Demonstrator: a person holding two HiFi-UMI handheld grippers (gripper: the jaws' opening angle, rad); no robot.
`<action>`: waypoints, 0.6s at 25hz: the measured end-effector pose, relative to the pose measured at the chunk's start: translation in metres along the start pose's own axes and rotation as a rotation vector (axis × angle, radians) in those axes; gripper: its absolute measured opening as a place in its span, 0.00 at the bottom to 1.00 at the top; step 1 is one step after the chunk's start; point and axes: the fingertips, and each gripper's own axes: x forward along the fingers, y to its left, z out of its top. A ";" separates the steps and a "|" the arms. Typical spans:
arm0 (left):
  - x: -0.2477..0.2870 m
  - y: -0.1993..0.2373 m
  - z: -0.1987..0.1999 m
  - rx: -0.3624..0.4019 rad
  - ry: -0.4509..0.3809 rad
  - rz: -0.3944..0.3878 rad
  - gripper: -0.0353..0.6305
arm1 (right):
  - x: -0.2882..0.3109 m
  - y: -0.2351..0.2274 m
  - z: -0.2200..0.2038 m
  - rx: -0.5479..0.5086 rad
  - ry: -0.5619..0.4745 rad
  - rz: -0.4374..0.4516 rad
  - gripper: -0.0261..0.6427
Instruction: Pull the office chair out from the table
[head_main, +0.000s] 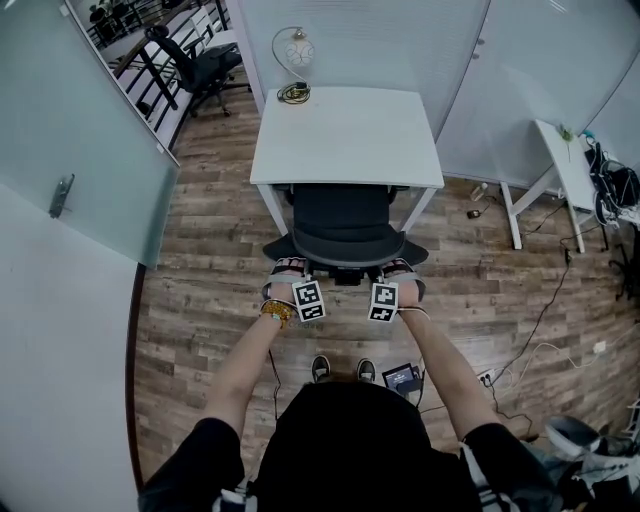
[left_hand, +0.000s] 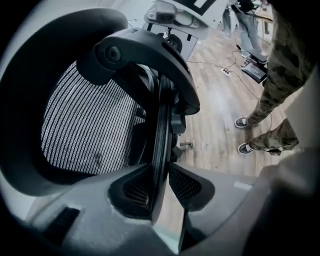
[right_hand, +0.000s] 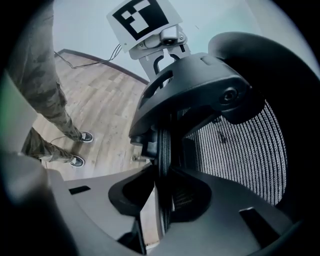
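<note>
- Left tool (left_hand: 161, 172): the jaws are closed on the top rim of the backrest (left_hand: 85, 120), left of centre. Confirm that the pads bear on the rigid rim and not on the mesh.
- Office chair (head_main: 345, 225): it stands tucked in, with the seat under the white worktop (head_main: 345, 130) and the backrest toward the person. By this position, the pull is not yet made.
- Pull direction: draw straight back toward the body, level, with equal force on the 2 tools. Uneven force probably swivels the chair and drives it against the worktop.
- Right tool (right_hand: 165, 182): the jaws are closed on the same rim, right of centre, and the rim fills the gap between the pads. The grip looks firm enough for a slow pull.
- Floor to the right of the feet: a black box (head_main: 403, 377) and a cable (head_main: 530, 330) lie near the path. Step back clear of them and stop the chair short of them.
</note>
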 end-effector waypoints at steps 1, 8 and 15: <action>0.000 -0.001 -0.001 0.002 0.001 -0.001 0.23 | 0.000 0.000 0.000 -0.001 0.000 0.001 0.15; -0.002 -0.001 0.001 0.022 0.013 -0.004 0.22 | -0.003 0.001 0.000 0.005 0.003 0.003 0.15; -0.001 -0.004 0.002 0.005 0.010 -0.024 0.22 | -0.002 0.003 -0.001 0.022 0.010 0.002 0.15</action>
